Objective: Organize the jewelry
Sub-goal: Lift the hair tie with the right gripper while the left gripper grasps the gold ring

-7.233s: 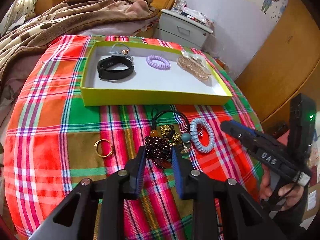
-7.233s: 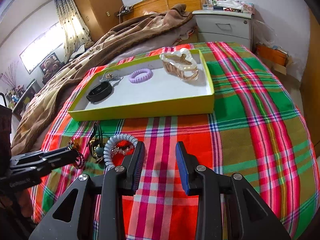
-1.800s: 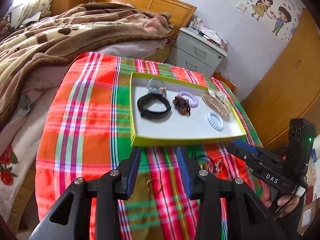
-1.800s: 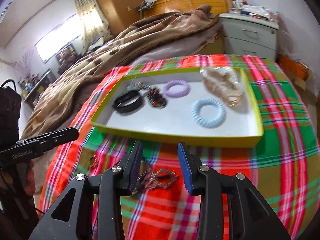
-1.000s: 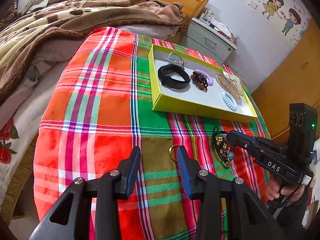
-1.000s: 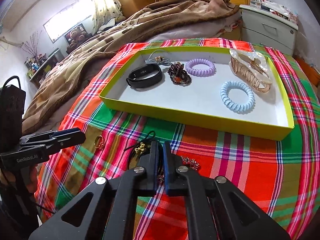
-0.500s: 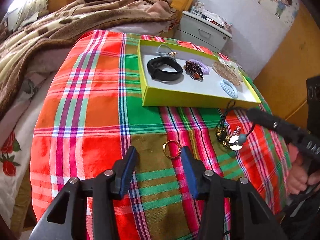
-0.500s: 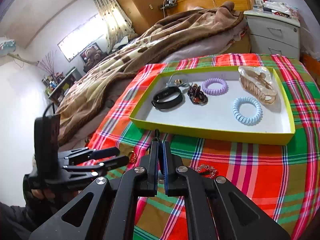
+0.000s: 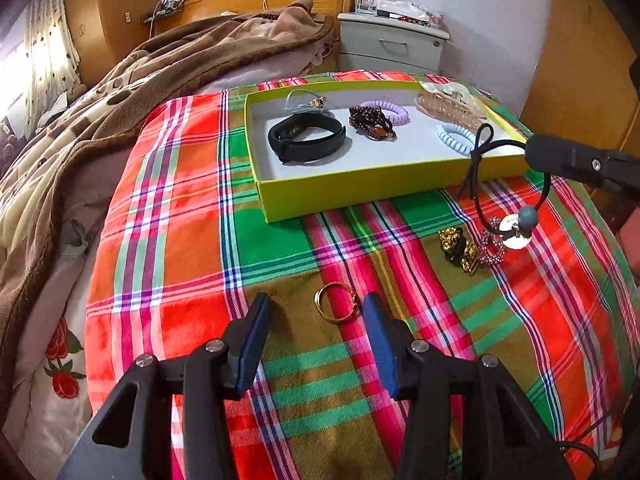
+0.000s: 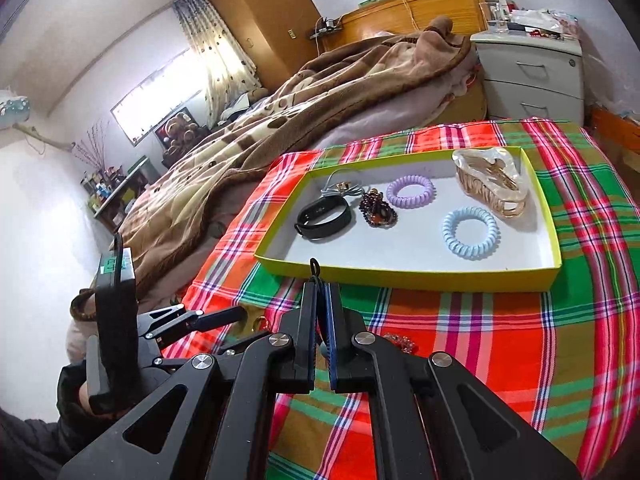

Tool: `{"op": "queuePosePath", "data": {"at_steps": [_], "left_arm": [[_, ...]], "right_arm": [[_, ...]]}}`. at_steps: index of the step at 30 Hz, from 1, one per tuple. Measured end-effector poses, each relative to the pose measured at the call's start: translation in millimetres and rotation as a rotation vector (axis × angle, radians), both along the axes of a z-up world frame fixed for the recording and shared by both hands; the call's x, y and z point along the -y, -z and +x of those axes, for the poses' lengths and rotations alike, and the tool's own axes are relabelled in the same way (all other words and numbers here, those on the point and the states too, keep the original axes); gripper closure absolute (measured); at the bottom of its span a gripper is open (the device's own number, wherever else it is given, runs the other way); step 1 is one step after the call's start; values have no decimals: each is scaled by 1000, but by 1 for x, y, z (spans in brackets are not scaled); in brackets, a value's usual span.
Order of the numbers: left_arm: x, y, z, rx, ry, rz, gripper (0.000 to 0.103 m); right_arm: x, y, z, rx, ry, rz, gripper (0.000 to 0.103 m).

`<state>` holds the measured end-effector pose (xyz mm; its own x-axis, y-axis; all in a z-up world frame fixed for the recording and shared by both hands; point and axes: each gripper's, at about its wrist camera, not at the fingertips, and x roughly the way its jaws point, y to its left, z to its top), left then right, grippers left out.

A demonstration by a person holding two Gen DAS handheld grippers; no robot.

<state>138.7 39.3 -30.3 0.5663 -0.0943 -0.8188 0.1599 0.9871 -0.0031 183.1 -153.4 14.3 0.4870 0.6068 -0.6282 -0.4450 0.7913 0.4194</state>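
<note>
A yellow-green tray (image 9: 360,190) (image 10: 408,274) on the plaid cloth holds a black band (image 9: 306,136), a dark bead bracelet (image 9: 372,122), a purple coil tie (image 9: 394,110), a blue coil tie (image 10: 471,232) and a hair claw (image 10: 490,182). My right gripper (image 10: 320,300) is shut on a black cord necklace (image 9: 486,172) with a blue bead and disc, hanging above the cloth near the tray's front right corner. My left gripper (image 9: 316,320) is open, low over a gold ring (image 9: 334,302). A gold-black ornament (image 9: 458,250) and a pink crystal piece (image 9: 494,246) lie on the cloth.
A brown blanket (image 9: 120,92) covers the bed to the left and behind. A grey nightstand (image 9: 392,44) stands at the back beside a wooden wardrobe (image 9: 580,52). The cloth falls away at its left and near edges.
My right gripper has lifted the cord necklace off the cloth and carried it up toward the tray. My left gripper has come closer to the gold ring.
</note>
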Motion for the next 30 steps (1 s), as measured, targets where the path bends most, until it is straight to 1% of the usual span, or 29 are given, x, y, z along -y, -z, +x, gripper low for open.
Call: {"op": "queuePosePath", "data": {"at_steps": [5, 6, 7, 8, 10, 11, 20, 23, 30], "left_arm": [[2, 0, 2, 4, -2, 5, 54], [2, 0, 2, 4, -2, 3, 56], [2, -1, 2, 5, -1, 2, 62], [3, -1, 2, 6, 0, 4, 65], [5, -1, 2, 4, 3, 4, 78], [5, -1, 2, 3, 6, 4, 79], [1, -4, 0, 7, 0, -27, 79], [-3, -9, 0, 16, -3, -45, 79], [-7, -23, 0, 46, -7, -46, 79]], "right_arm": [[7, -3, -2, 8, 13, 6, 99], [8, -4, -2, 11, 16, 7, 99], [9, -4, -2, 12, 18, 8, 99], [10, -4, -2, 12, 19, 9, 99], [11, -4, -1, 12, 21, 12, 99], [12, -4, -1, 11, 23, 11, 99], [15, -6, 0, 16, 35, 10, 99], [17, -7, 1, 19, 40, 11, 99], [21, -12, 5, 30, 55, 11, 99]]}}
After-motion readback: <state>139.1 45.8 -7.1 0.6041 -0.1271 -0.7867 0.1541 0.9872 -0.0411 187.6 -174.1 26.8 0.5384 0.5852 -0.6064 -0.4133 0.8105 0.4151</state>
